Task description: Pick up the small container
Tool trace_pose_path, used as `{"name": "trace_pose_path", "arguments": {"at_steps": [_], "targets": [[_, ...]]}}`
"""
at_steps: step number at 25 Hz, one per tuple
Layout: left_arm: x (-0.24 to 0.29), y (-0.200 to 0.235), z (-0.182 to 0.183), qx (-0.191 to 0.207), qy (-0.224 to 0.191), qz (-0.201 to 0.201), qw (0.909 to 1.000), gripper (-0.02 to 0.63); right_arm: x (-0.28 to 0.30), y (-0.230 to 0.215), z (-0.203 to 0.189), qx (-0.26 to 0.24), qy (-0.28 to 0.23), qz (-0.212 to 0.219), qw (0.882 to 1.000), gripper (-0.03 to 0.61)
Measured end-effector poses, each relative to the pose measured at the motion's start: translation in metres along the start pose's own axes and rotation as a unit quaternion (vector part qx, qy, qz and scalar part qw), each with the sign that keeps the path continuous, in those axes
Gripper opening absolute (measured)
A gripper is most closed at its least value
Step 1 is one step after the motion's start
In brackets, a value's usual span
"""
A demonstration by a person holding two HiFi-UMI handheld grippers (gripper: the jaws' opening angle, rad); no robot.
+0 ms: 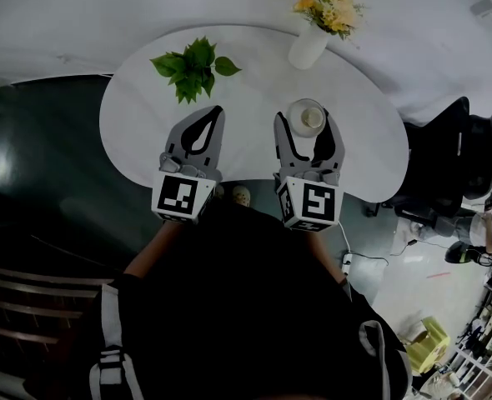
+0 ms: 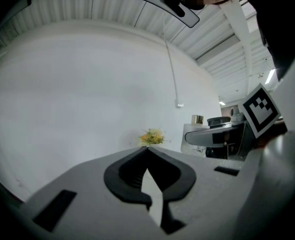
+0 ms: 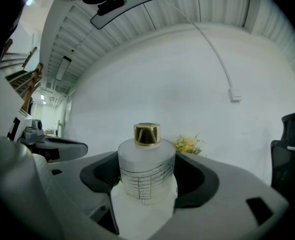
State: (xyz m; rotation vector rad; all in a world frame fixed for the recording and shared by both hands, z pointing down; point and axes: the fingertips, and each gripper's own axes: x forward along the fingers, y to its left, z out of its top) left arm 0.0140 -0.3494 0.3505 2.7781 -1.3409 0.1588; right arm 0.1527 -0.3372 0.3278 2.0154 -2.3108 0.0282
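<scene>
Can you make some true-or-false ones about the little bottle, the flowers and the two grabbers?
1. The small container has a gold cap. True.
2. The left gripper holds the container. False: its jaws are together with nothing between them; the right gripper has it.
3. The flowers are yellow. True.
4. The green leaves lie on the floor. False: they sit on the white table.

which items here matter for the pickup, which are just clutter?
In the job:
small container, between the jaws of the right gripper
white table under it

Lying about:
leafy sprig
flower vase
black chair
left gripper, shut and empty
</scene>
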Motion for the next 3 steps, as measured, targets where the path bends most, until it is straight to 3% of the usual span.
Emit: {"name": "trace_pose_path", "arguments": {"at_steps": [3], "targets": [[0.0015, -0.0014, 0.0005, -0.002, -0.001, 0.000, 1.0000, 0.008, 0.0000, -0.0011, -0.0013, 0.001, 0.002, 0.002, 1.000, 0.331]]}}
